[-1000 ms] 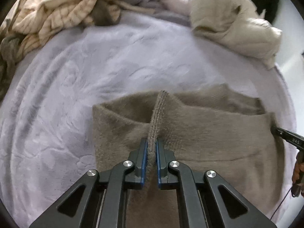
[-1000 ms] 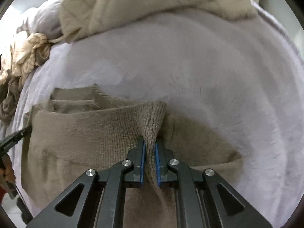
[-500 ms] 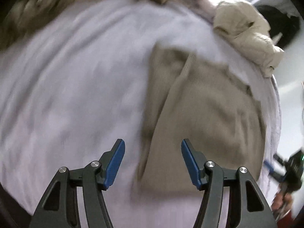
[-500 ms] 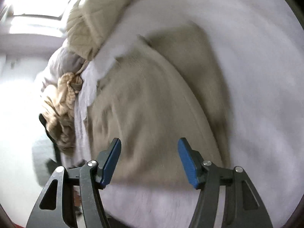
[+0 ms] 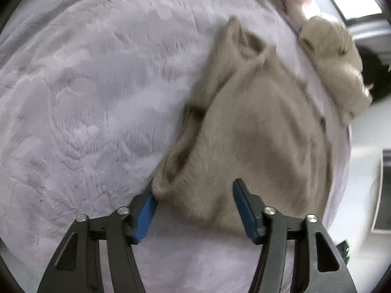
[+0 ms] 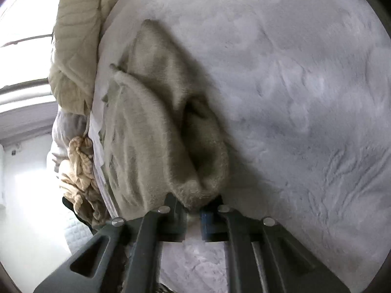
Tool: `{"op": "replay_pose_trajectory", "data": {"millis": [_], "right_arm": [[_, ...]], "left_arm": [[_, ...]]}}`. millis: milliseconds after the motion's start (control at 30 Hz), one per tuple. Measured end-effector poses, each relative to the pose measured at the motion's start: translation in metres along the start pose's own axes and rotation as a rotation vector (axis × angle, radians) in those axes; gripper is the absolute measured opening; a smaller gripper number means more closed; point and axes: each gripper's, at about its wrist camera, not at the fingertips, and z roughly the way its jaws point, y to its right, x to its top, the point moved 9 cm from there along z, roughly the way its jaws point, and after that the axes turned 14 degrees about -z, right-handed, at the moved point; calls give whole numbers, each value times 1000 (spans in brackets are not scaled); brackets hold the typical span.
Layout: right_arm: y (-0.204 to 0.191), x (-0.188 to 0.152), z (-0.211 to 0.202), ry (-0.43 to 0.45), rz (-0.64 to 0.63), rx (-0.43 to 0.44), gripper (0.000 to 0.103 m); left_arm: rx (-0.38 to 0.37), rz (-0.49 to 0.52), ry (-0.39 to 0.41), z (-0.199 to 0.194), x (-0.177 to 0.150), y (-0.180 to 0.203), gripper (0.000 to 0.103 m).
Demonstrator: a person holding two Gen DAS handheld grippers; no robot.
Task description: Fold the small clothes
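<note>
A taupe knit garment (image 5: 256, 127) lies folded on the lavender plush blanket (image 5: 85, 97). My left gripper (image 5: 195, 207) is open and low over the garment's near edge, its left pad touching a bunched corner and the right pad resting over the knit. In the right wrist view the same garment (image 6: 146, 134) runs away from me in a long fold. My right gripper (image 6: 193, 216) is shut on the near rounded corner of that fold, and its fingers look blurred.
A cream quilted garment (image 5: 334, 58) sits bunched at the blanket's far right edge, also seen as the cream quilted garment (image 6: 75, 48). A striped beige cloth (image 6: 78, 171) is heaped beyond the taupe knit. The blanket's edge (image 5: 342, 171) drops to a pale floor.
Half a second ago both grippers hung open above the garment. Now the right one has closed on its near corner, and the left has come down to its edge, still open.
</note>
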Motion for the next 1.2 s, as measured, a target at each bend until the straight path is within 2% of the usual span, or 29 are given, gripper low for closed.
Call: {"op": "replay_pose_trajectory", "data": {"millis": [33, 100, 200, 333, 367, 400, 467, 500, 533, 667, 733, 867, 933, 1000, 1033, 1067, 1100, 1200], "right_arm": [[-6, 2, -6, 8, -42, -7, 9], [-8, 1, -8, -3, -103, -49, 8], [7, 0, 5, -47, -121, -126, 9], [11, -2, 4, -58, -125, -156, 10], [10, -2, 1, -57, -132, -178, 12], [10, -3, -2, -56, -137, -206, 19], [8, -4, -13, -48, -144, -268, 22], [3, -3, -20, -35, -166, -306, 25], [-1, -2, -26, -23, -193, -321, 25], [-49, 25, -31, 28, -455, -392, 30], [-66, 47, -18, 20, -535, -410, 43], [-81, 80, -5, 5, -570, -394, 48], [-81, 92, 8, -22, -581, -403, 49], [-73, 99, 29, -89, -601, -440, 49], [-68, 98, 36, -114, -603, -459, 44], [-60, 97, 43, -151, -596, -476, 28], [-55, 96, 46, -160, -592, -471, 6], [-44, 97, 36, -114, -554, -471, 6]], "left_arm": [[-5, 13, 9, -3, 1, 3, 16], [6, 53, 21, -4, 1, 4, 16], [60, 129, 19, -1, -2, -7, 16], [101, 187, 22, -8, -6, -11, 16], [115, 203, 33, -11, -6, -9, 23], [142, 229, 44, -15, -6, -8, 29], [195, 265, 77, -21, -3, -11, 62], [210, 280, 92, -27, -2, -11, 66], [212, 291, 101, -34, -1, -10, 66], [238, 368, 119, -54, -3, -8, 66], [265, 411, 148, -64, -3, -10, 66], [293, 433, 178, -69, -3, 3, 66], [269, 422, 176, -76, -3, 3, 66], [235, 406, 156, -76, -4, 9, 66], [238, 408, 160, -78, -5, 10, 66], [257, 417, 170, -78, -4, 12, 66], [268, 426, 184, -80, -4, 15, 66], [234, 428, 196, -85, -7, 24, 66]]}}
